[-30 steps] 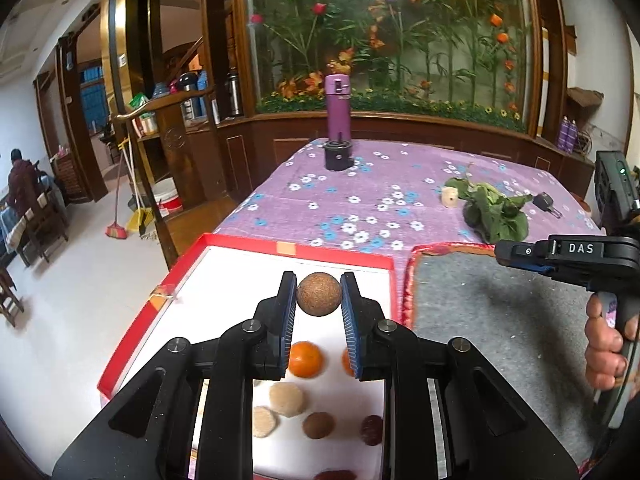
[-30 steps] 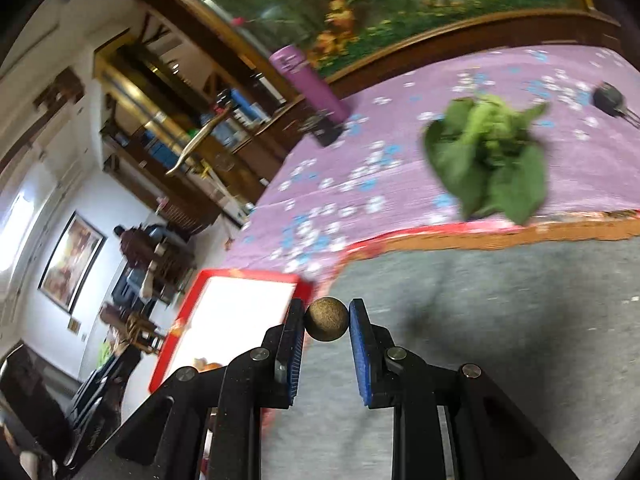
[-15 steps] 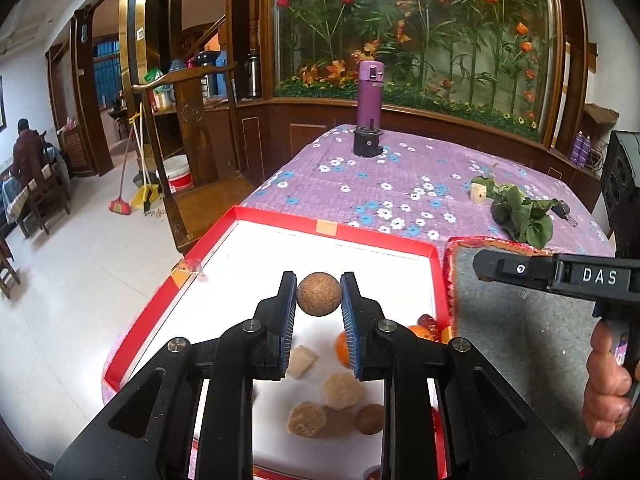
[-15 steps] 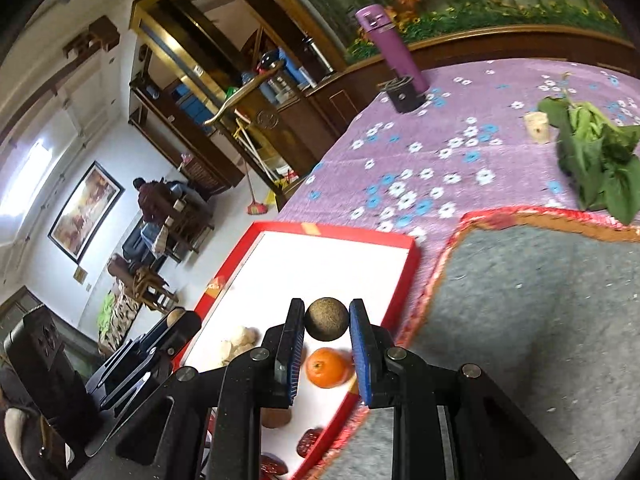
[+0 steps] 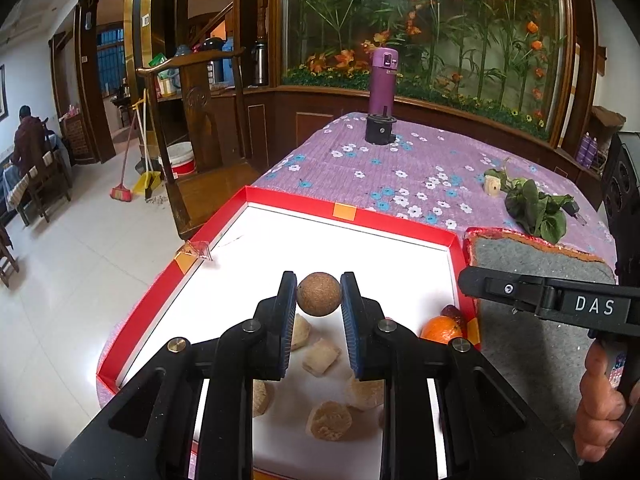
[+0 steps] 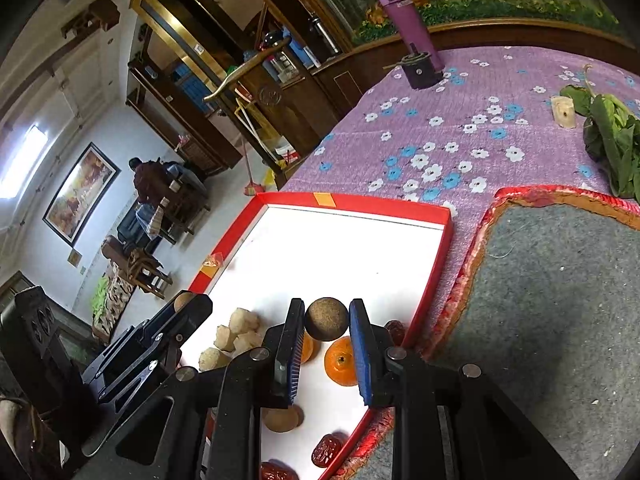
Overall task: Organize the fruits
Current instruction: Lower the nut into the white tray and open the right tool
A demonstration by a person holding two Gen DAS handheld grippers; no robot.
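I've got the left gripper (image 5: 319, 300) clamped on a brown round fruit (image 5: 319, 294), and the right gripper (image 6: 326, 322) clamped on a second brown ball (image 6: 326, 319); both held above the red-rimmed tray (image 5: 352, 222). In the tray: pale chunks (image 5: 329, 421), oranges (image 6: 341, 361), red dates (image 6: 326, 450). Grey mat (image 6: 560, 320) sits just beside it, on the tray's right.

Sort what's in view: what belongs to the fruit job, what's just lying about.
Job: red tray; brown balls in both grippers; oranges; pale chunks; dates.
Lying about: purple flask; leafy greens; grey mat; broom.
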